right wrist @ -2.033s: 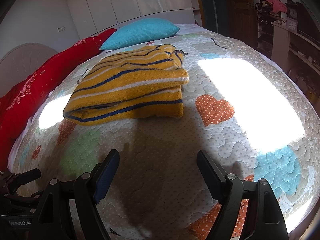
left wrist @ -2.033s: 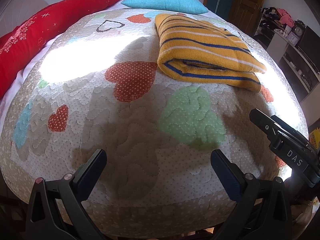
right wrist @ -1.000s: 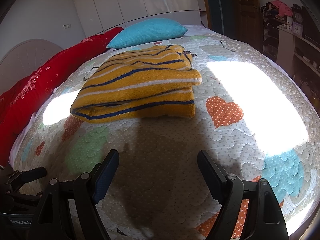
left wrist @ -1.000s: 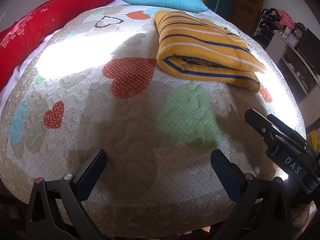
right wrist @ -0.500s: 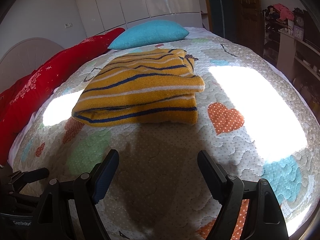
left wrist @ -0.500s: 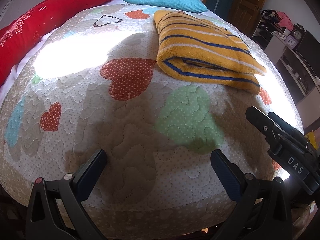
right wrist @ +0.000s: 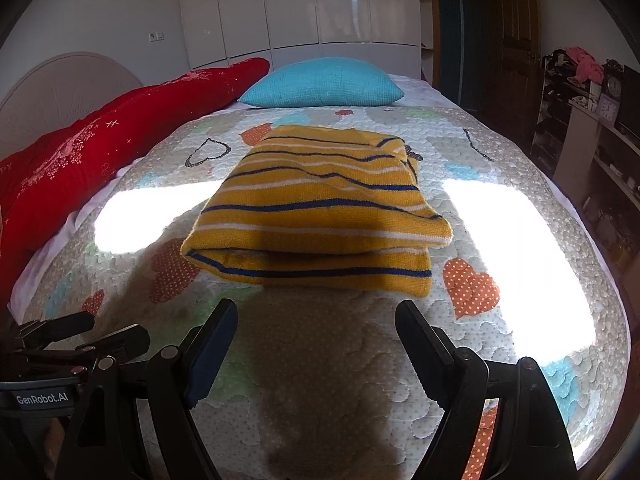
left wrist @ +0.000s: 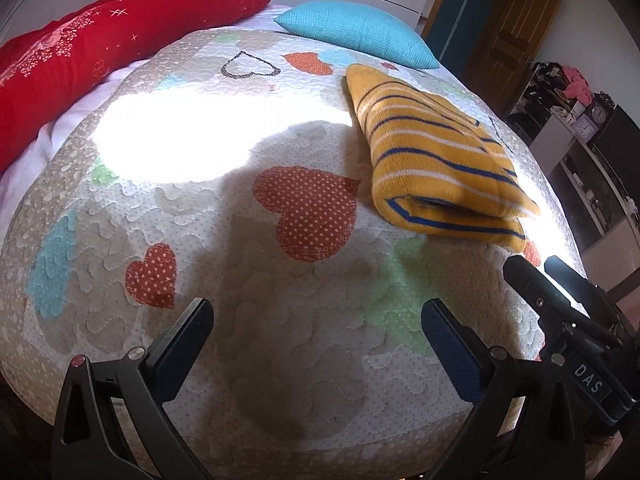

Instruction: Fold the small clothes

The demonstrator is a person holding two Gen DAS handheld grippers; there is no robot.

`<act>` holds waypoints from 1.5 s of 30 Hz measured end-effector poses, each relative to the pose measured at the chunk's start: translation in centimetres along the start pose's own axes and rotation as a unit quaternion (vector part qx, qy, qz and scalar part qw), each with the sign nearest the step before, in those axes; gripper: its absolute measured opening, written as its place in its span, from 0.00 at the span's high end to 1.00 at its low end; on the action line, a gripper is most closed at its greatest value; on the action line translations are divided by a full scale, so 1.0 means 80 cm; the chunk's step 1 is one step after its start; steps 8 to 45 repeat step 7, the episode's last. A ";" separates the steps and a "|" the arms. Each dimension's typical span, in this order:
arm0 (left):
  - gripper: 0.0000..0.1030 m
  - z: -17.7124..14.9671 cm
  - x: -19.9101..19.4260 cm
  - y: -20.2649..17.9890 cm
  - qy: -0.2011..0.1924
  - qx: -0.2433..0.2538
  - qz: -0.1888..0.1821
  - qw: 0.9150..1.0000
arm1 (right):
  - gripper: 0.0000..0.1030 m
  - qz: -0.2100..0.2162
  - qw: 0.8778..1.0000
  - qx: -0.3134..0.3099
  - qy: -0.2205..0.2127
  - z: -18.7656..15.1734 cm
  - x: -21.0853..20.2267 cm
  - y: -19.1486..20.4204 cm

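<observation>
A folded yellow sweater with blue and white stripes (left wrist: 432, 160) lies on the heart-patterned quilt (left wrist: 280, 280), far right in the left wrist view. In the right wrist view the sweater (right wrist: 320, 208) lies straight ahead, its folded edge facing me. My left gripper (left wrist: 316, 332) is open and empty above the quilt's near edge, well short of the sweater. My right gripper (right wrist: 316, 328) is open and empty, just in front of the sweater's near edge. The right gripper's body (left wrist: 568, 320) shows at the right of the left wrist view; the left gripper (right wrist: 60, 344) shows at the lower left of the right wrist view.
A long red pillow (right wrist: 100, 136) lies along the left side of the bed. A turquoise pillow (right wrist: 320, 84) lies at the head. White wardrobes (right wrist: 296, 8) stand behind. A wooden door (left wrist: 516, 28) and cluttered shelves (right wrist: 580, 112) are on the right.
Both grippers have tilted up and turned. The sweater now sits centred ahead of the right gripper and farther right in the left view. Both stay open.
</observation>
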State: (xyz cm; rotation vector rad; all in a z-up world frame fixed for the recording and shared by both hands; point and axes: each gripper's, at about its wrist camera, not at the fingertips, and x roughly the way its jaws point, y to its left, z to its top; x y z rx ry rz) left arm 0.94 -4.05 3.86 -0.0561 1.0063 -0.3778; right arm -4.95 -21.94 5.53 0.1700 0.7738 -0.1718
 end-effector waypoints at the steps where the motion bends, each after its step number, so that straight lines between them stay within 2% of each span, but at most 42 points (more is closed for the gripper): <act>1: 0.00 0.001 -0.002 0.003 -0.005 -0.002 0.001 1.000 | 0.17 0.001 1.000 -0.006 -0.001 0.000 0.000 0.007; 4: 0.00 0.004 -0.005 0.012 -0.013 -0.005 0.000 1.000 | 0.17 0.007 1.000 -0.012 -0.004 0.000 0.000 0.018; 7: 0.00 0.009 0.001 0.026 -0.003 -0.014 0.000 1.000 | 0.17 0.007 1.000 -0.004 -0.002 0.002 0.005 0.013; 45: 0.00 0.009 0.001 0.026 -0.003 -0.014 0.000 1.000 | 0.17 0.007 1.000 -0.004 -0.002 0.002 0.005 0.013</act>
